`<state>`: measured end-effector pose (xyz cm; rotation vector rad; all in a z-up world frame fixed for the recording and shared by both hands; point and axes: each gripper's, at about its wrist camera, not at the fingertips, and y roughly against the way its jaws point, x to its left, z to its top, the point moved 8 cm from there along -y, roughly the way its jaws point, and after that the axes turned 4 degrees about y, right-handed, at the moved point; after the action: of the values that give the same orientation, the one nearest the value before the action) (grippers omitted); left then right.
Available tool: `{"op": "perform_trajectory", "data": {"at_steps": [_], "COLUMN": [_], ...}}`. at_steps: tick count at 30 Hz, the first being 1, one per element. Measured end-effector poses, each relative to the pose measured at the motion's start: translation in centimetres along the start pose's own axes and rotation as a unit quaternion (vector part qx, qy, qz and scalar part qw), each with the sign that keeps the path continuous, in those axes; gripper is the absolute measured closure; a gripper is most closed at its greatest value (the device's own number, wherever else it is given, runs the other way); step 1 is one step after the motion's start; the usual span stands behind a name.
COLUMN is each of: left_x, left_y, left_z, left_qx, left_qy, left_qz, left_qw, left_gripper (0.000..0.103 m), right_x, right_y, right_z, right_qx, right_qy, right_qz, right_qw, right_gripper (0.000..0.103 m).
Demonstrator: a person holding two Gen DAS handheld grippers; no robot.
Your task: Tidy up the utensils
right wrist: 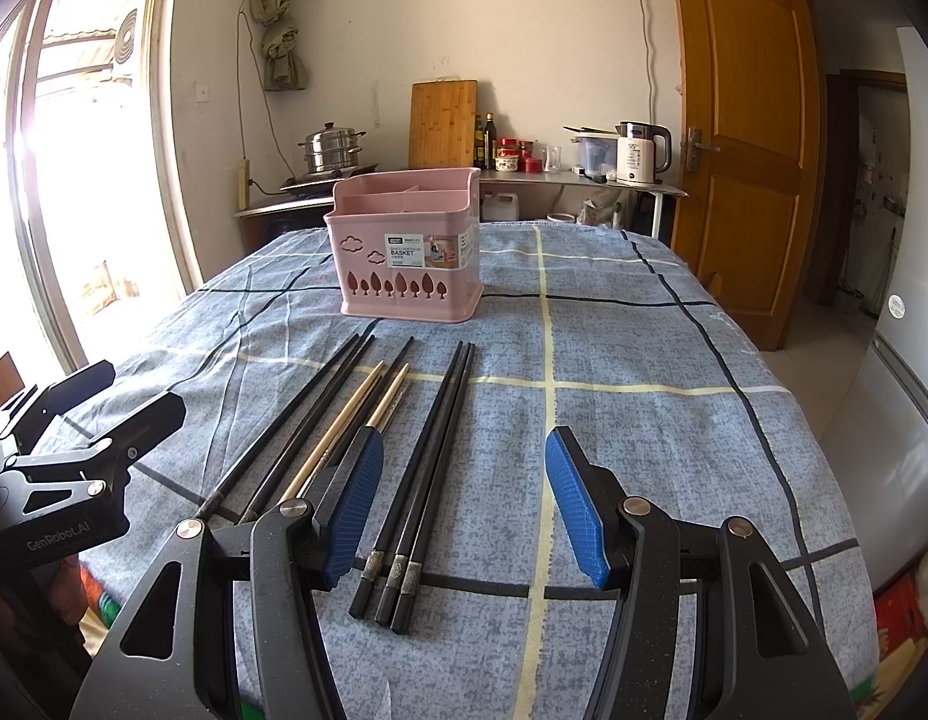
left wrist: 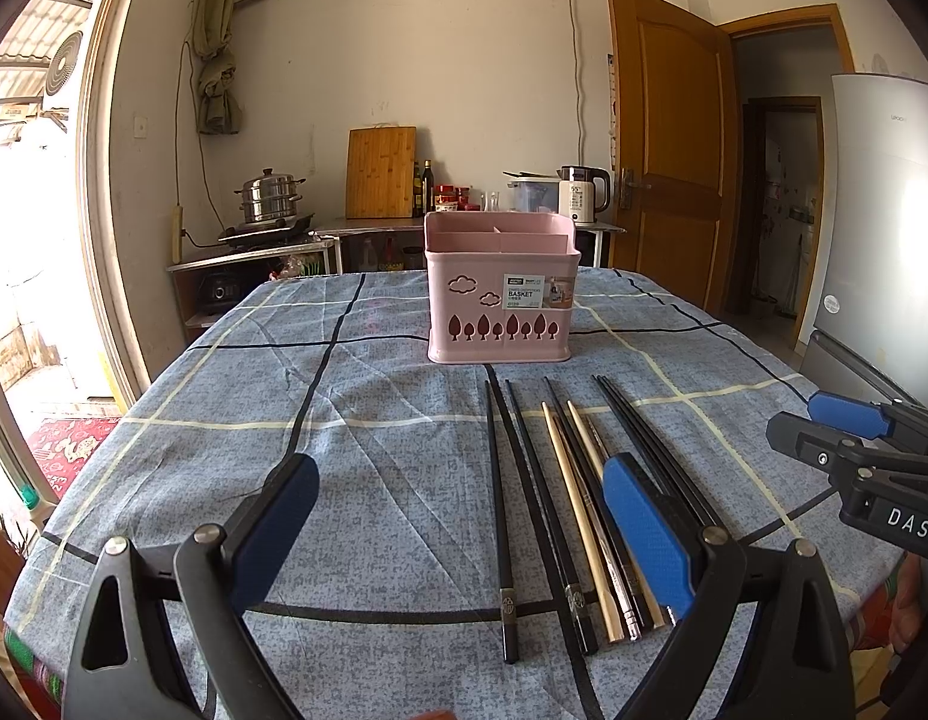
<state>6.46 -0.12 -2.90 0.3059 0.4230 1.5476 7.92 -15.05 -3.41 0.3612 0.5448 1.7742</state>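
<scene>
Chopsticks — black and pale ones, fanned on the checked tablecloth between my tongs, my left gripper and right gripper both spread wide, holding nothing, bare cloth beyond, pink basket upright mid-table — counter with kettle behind.

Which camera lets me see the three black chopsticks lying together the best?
The right wrist view. The three black chopsticks lie whole between the open right gripper fingers. In the left wrist view, the left gripper finger hides their near ends.
</scene>
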Motion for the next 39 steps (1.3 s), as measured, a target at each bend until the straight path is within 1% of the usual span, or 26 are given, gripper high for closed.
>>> {"op": "perform_trajectory", "data": {"at_steps": [15, 19, 25, 29, 33, 34, 36, 37, 39], "left_x": [-0.2, -0.1, 0.3, 0.8, 1.7, 1.8, 1.6, 1.5, 1.1], "left_y": [-0.3, -1.3, -3.8, -5.7, -8.4, -9.2, -10.5, -11.1, -12.1], "left_z": [0.1, 0.4, 1.1, 1.9, 2.3, 2.2, 1.9, 1.7, 1.4], "left_qx": [0.004, 0.016, 0.046, 0.061, 0.084, 0.097, 0.121, 0.132, 0.150], "left_qy": [-0.003, -0.009, -0.022, -0.024, -0.021, -0.017, -0.010, -0.011, -0.015], "left_qz": [-0.001, -0.006, -0.012, -0.009, 0.007, 0.001, -0.013, -0.016, -0.019], "left_qw": [1.0000, 0.9998, 0.9986, 0.9978, 0.9962, 0.9952, 0.9925, 0.9911, 0.9884], "left_gripper": [0.006, 0.006, 0.006, 0.006, 0.006, 0.006, 0.006, 0.008, 0.011], "right_x": [0.0, -0.1, -0.1, -0.3, -0.5, -0.6, -0.8, -0.9, -1.1], "right_y": [-0.3, -0.8, -2.3, -4.1, -6.9, -7.7, -9.0, -9.6, -10.6], "right_z": [0.0, 0.3, 1.5, 2.4, 2.4, 2.4, 2.1, 2.0, 2.0], "right_qx": [0.003, 0.006, 0.019, 0.040, 0.079, 0.091, 0.111, 0.120, 0.134], "right_qy": [0.000, 0.003, 0.001, 0.007, 0.004, 0.003, 0.001, -0.001, -0.001], "right_qz": [0.002, 0.005, 0.019, 0.020, 0.026, 0.027, 0.030, 0.031, 0.030], "right_qw": [1.000, 1.000, 1.000, 0.999, 0.997, 0.996, 0.993, 0.992, 0.991], "right_gripper": [0.046, 0.046, 0.046, 0.046, 0.046, 0.046, 0.051, 0.052, 0.059]}}
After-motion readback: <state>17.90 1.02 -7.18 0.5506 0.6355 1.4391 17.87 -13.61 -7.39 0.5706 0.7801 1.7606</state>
